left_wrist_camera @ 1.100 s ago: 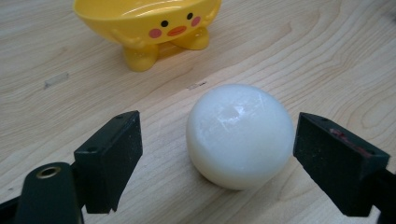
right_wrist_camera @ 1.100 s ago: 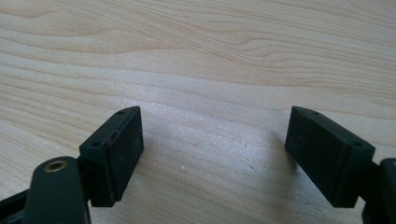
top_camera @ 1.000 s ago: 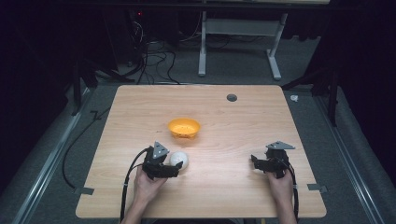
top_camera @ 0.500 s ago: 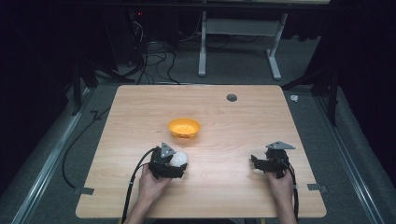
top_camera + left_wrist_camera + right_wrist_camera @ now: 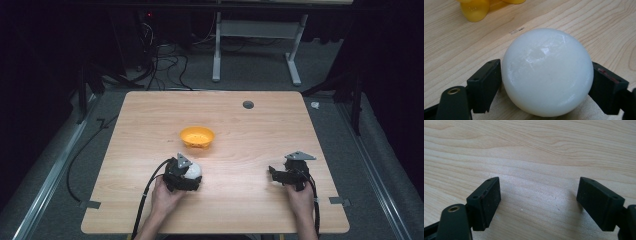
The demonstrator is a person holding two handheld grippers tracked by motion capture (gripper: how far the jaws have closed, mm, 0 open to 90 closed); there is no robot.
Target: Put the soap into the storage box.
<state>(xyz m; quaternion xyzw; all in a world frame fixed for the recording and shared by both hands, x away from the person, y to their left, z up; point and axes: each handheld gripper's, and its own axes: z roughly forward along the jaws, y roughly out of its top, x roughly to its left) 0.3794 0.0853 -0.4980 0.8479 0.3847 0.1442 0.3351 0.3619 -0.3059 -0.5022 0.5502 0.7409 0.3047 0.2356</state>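
Worktop (image 5: 150, 125): light wood. Orange bowl (image 5: 197, 136) near centre. L tongs (image 5: 192, 175) at front-left, just short of bowl, jaws clamped on both sides of white ball (image 5: 546, 72); ball sits on worktop betw. them. R tongs (image 5: 274, 172) at front-right, well apart from the ball, jaws spread wide, nothing betw. them, low over bare wood. No legible writing.

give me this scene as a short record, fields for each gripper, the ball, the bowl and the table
left gripper: jaws closed on both sides of the ball
right gripper: jaws open, nothing between them, over bare wood
ball: white, glossy, resting on the table
bowl: orange, empty, just beyond the ball
table: light wood, small dark disc near far edge
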